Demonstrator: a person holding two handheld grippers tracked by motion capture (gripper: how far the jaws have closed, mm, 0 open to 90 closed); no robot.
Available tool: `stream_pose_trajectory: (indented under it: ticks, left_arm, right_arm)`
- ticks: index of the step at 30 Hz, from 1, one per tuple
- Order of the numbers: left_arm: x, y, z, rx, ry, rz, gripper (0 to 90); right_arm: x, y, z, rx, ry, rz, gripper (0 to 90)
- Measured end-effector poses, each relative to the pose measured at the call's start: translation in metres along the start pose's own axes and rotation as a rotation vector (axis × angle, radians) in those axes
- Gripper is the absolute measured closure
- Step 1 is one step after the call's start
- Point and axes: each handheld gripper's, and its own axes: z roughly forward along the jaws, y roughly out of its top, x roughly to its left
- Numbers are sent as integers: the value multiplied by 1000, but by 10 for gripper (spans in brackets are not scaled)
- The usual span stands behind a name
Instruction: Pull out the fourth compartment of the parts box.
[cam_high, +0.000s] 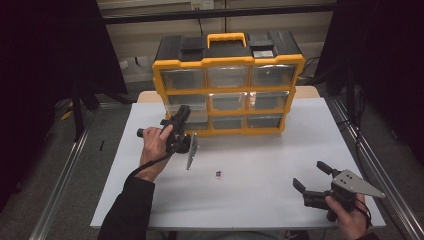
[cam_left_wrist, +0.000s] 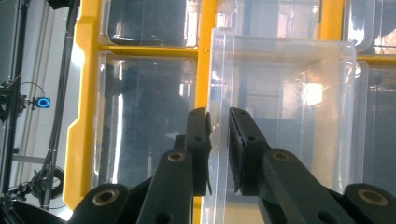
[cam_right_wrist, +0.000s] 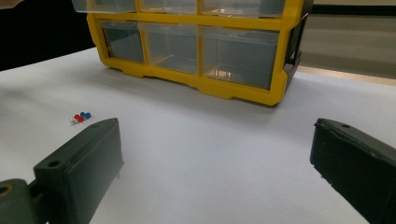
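A yellow and black organizer (cam_high: 228, 61) with several clear drawers stands at the back of the white table (cam_high: 260, 165). One clear drawer (cam_high: 198, 113) in its left column sticks out a little. My left gripper (cam_high: 181, 118) is at that drawer, and in the left gripper view my left gripper (cam_left_wrist: 218, 117) is shut on the front edge of the clear drawer (cam_left_wrist: 289, 116). A small cluster of red, blue and white pushpins (cam_high: 218, 174) lies mid-table, seen also as pushpins (cam_right_wrist: 80, 117). My right gripper (cam_high: 308, 174) stands open near the front right, nothing between its jaws (cam_right_wrist: 215, 135).
The organizer's yellow frame (cam_left_wrist: 84, 116) fills the left of the left gripper view, and its lower drawers (cam_right_wrist: 233, 56) face the right gripper. Metal rails (cam_high: 65, 170) run along both sides of the table. Dark curtains stand at left and right.
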Motion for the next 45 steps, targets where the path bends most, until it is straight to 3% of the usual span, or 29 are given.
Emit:
stream_pose_trajectory:
  ticks: [3,5,6,9,11,12,16,21,22,24,45]
  left_arm:
    - [-1,1,-2,-2,-3,-3,796]
    - [0,1,-2,-7,0,9,797]
    - [1,2,-4,18,-2,32,796]
    - [-2,2,-4,0,-7,12,796]
    - [-2,2,-5,-1,-6,15,797]
    - [-1,3,-7,23,-5,41,796]
    - [-2,3,-7,3,-6,24,797]
    - [-2,3,-8,-1,1,31,797]
    - [-1,4,-10,22,2,57,797]
    - [-3,3,-9,-6,1,31,797]
    - [-3,4,-15,-16,3,45,798]
  right_arm:
    - [0,0,0,-3,-5,-1,20]
    - [0,0,0,-2,-1,-1,20]
    - [0,0,0,-1,-2,-3,20]
    - [0,0,0,-1,0,0,20]
    - [0,0,0,-2,-2,1,20]
    - [0,0,0,0,-2,3,20]
    - [0,0,0,-1,-2,0,20]
    - [0,0,0,-1,-2,3,20]
    - [0,0,0,-1,-2,2,20]
    - [0,0,0,-1,-3,2,20]
    - [0,0,0,-1,-4,2,20]
